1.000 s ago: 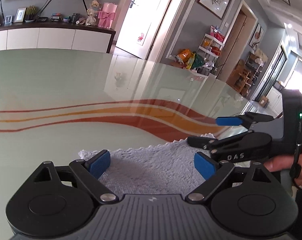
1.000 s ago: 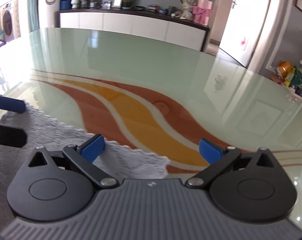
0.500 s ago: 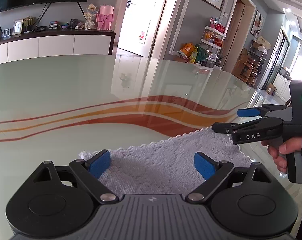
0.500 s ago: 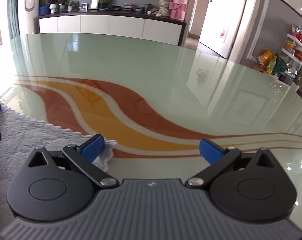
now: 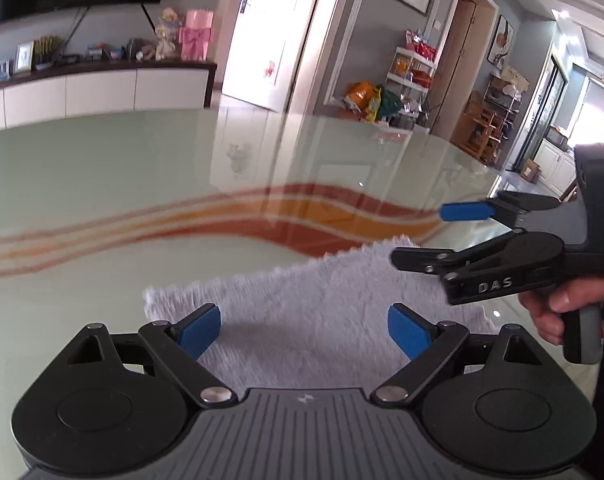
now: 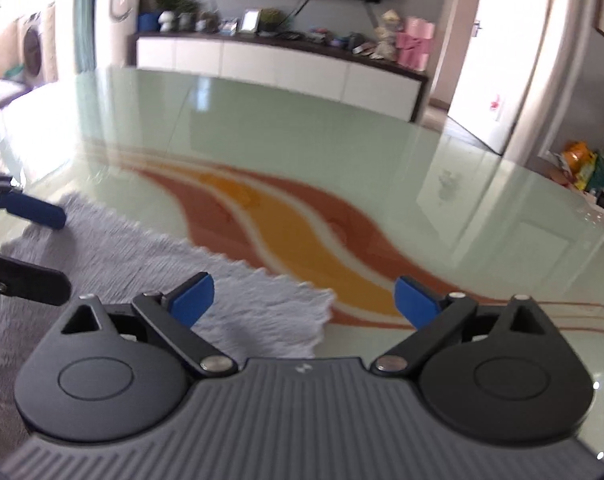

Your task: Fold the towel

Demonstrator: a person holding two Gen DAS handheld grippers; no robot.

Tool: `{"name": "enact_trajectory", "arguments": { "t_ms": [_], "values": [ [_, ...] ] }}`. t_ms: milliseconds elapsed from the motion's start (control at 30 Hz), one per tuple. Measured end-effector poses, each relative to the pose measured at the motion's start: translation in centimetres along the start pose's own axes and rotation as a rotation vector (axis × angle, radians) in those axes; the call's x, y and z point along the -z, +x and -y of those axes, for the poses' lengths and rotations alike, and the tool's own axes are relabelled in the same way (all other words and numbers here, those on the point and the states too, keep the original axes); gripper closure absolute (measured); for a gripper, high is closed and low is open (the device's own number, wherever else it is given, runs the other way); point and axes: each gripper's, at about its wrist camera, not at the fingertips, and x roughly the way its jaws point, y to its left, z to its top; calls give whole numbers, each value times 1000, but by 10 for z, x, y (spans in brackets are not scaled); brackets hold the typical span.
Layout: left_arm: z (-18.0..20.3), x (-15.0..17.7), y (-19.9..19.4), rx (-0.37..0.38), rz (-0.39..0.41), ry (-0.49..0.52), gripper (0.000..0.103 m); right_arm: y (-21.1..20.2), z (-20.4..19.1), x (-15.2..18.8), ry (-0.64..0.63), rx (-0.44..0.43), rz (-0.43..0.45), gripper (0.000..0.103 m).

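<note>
A pale grey fluffy towel [image 5: 302, 312] lies flat on the glass table near me; it also shows in the right wrist view [image 6: 114, 260]. My left gripper [image 5: 304, 332] is open and empty, hovering over the towel's near part. My right gripper [image 6: 304, 304] is open and empty above the towel's right corner; it also appears in the left wrist view [image 5: 434, 236], held by a hand at the right. The left gripper's fingers [image 6: 38, 212] show at the left edge of the right wrist view.
The glossy green glass table [image 5: 102, 168] has orange and red wavy stripes [image 6: 286, 228]. A white sideboard [image 6: 278, 64] with ornaments stands beyond the table. A doorway [image 5: 270, 32] and shelves [image 5: 414, 76] are far behind.
The right gripper has swung back left over the towel's right corner. The left gripper stays over the towel, open throughout.
</note>
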Motion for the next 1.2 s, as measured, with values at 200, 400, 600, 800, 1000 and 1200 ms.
{"name": "enact_trajectory", "arguments": {
  "t_ms": [200, 400, 600, 800, 1000, 1200],
  "values": [
    [0, 5, -2, -13, -2, 41, 9, -2, 10, 8, 15, 48, -19, 0],
    [1, 6, -6, -57, 5, 59, 9, -16, 26, 15, 46, 116, -8, 3],
    [22, 14, -28, 9, 10, 76, 9, -36, 11, 13, 63, 29, 26, 3],
    [26, 26, -26, 38, -28, 73, 9, -31, -18, 21, -23, -10, -7, 1],
    [18, 27, -28, 22, -35, 86, 8, -33, 3, 26, 9, 52, -26, 0],
    [14, 27, -31, 5, -32, 75, 8, -36, 20, 24, 28, 129, -13, 2]
  ]
}}
